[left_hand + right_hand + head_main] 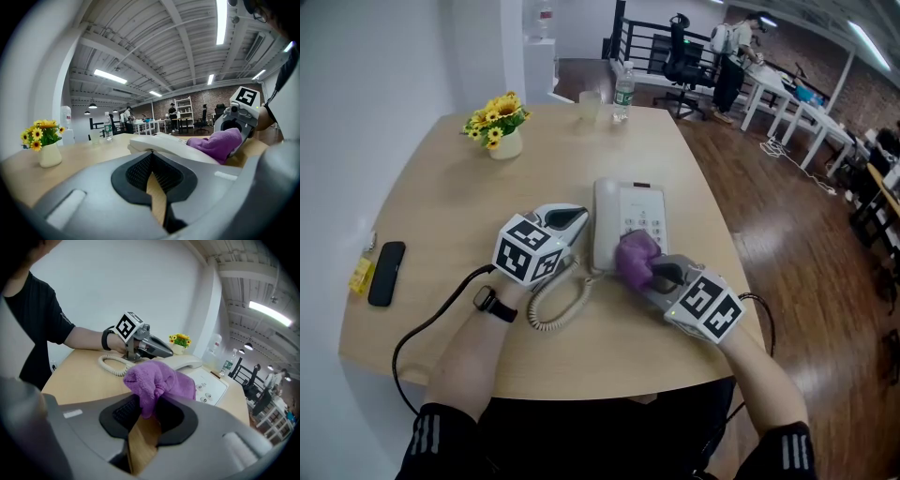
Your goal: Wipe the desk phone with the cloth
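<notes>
A white desk phone (630, 211) lies in the middle of the round wooden table (441, 216), its coiled cord (553, 305) looping toward me. My right gripper (661, 272) is shut on a purple cloth (635, 257), and the cloth rests on the phone's near keypad end. The right gripper view has the cloth (159, 380) bunched between the jaws of the right gripper (149, 401), with the phone (208, 383) just beyond. My left gripper (579, 218) sits at the phone's left edge beside the handset, shut and holding nothing. In the left gripper view the phone (159, 144) and cloth (218, 143) lie just ahead of that gripper (151, 157).
A pot of yellow flowers (499, 127) stands at the back left. A water bottle (622, 92) and a clear cup (589, 108) stand at the far edge. A black handset-like device (386, 273) and a yellow item (361, 276) lie at the left edge.
</notes>
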The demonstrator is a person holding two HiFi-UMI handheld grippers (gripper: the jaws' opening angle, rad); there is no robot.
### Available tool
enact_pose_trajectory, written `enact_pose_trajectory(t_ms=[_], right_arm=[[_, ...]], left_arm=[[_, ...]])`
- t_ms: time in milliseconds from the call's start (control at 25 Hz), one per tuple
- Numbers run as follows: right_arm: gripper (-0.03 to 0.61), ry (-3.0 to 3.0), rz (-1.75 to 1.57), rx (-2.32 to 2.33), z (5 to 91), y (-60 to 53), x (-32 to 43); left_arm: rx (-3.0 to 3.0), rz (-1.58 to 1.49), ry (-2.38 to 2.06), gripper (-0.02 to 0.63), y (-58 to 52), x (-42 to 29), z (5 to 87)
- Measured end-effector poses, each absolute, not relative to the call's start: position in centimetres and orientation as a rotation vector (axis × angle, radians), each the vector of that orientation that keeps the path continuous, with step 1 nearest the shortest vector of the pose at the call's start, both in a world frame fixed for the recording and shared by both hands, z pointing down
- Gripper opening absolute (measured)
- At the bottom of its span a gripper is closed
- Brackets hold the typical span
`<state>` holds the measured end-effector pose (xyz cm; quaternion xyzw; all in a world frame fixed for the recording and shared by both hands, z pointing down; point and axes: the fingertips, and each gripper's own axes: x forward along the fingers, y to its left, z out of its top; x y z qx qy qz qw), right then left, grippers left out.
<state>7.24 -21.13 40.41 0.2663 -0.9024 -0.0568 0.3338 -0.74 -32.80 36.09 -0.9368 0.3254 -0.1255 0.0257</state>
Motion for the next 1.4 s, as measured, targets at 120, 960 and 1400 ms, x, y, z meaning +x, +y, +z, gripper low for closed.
enact_pose_trajectory(t_ms=[120,960,1400], right_arm=[[0.103,-2.374,-0.149,0.677,40.0,-20.5,7.4],[0.101,-2.41,-0.067,0.797,40.1,-22.0,12.1],[0.098,-2.348,-0.003,0.932,40.5,-22.1,16.9]], left_arm=[[-2.898,-0.388,1.003,-0.006,-32.8,-0.7,36.1],[-2.896,-0.388,1.006,-0.006,-32.8,-0.6,36.1],[-2.891,-0.39,1.005,-0.006,-32.8,-0.7,36.2]])
